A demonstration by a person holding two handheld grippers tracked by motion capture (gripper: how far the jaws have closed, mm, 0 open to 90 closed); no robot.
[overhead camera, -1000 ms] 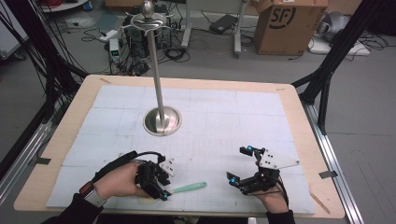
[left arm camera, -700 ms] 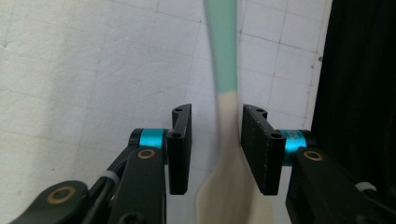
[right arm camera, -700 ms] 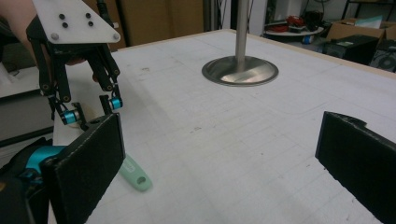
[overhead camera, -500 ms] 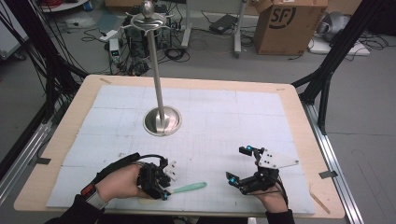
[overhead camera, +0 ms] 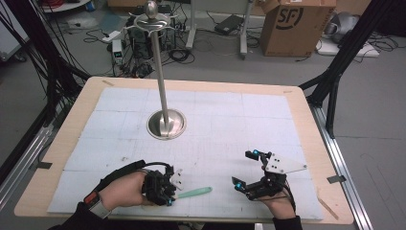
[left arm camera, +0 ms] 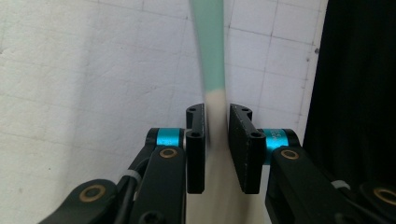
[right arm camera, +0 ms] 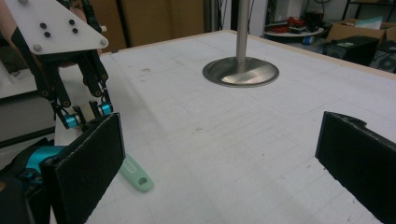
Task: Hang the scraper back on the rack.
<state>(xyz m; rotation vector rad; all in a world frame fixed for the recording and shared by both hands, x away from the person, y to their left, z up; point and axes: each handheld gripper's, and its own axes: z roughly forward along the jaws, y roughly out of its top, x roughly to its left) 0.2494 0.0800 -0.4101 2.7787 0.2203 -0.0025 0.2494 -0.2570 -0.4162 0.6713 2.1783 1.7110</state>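
Note:
A mint-green tool with a cream end lies flat near the table's front edge, its green handle running away from the jaws in the left gripper view. My left gripper lies low over the tool's cream end, and its jaws are closed against that end from both sides. My right gripper hovers to the right of the tool, wide open with nothing between its pads. In the right gripper view the tool's tip rests on the mat below the left gripper.
A metal stand with a round base and tall pole rises at the table's middle back. A white gridded mat covers the wooden table. Cables and a cardboard box sit on the floor beyond.
The left hand has edged slightly to the right along the tool. The tool and the right gripper stay where they were.

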